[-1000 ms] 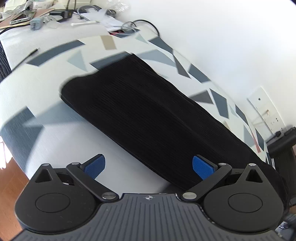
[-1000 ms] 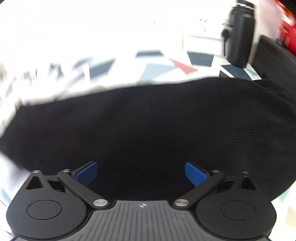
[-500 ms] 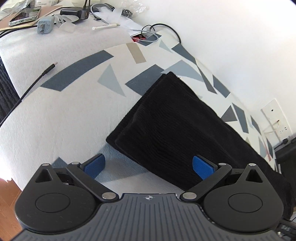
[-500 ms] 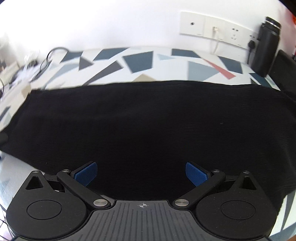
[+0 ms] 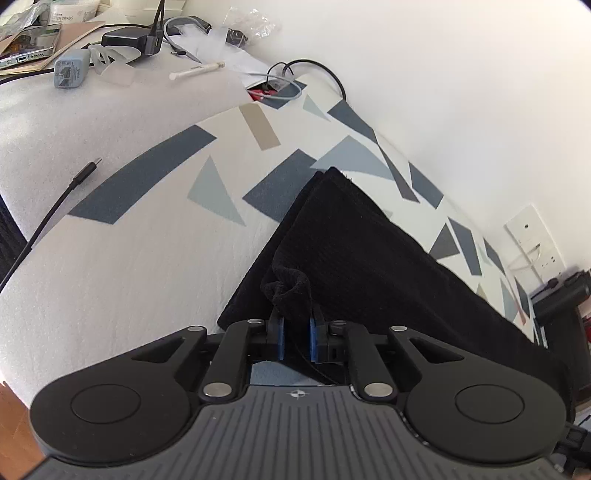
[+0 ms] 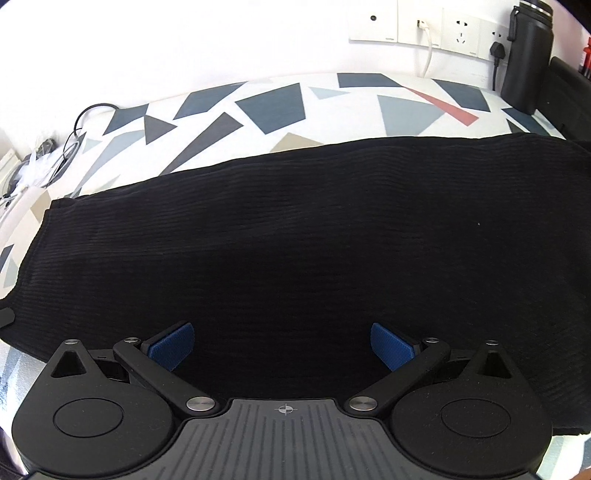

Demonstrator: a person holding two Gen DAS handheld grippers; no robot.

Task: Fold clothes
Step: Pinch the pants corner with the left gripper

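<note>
1. The left gripper (image 5: 295, 334), its jaws just closed, pinches the near corner of the black garment (image 5: 369, 251).
2. The right gripper (image 6: 282, 345) hovers spread wide over the garment's near edge.
3. The garment lies flat on the patterned tablecloth (image 5: 155, 258), bare to its left.

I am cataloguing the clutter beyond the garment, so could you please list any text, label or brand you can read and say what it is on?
"SWABS": on the white tub at the top left of the left wrist view; the line above it is cut off.
Grey charger: printed label, too small to read.
Wall sockets and black bottle: no legible text.
</note>
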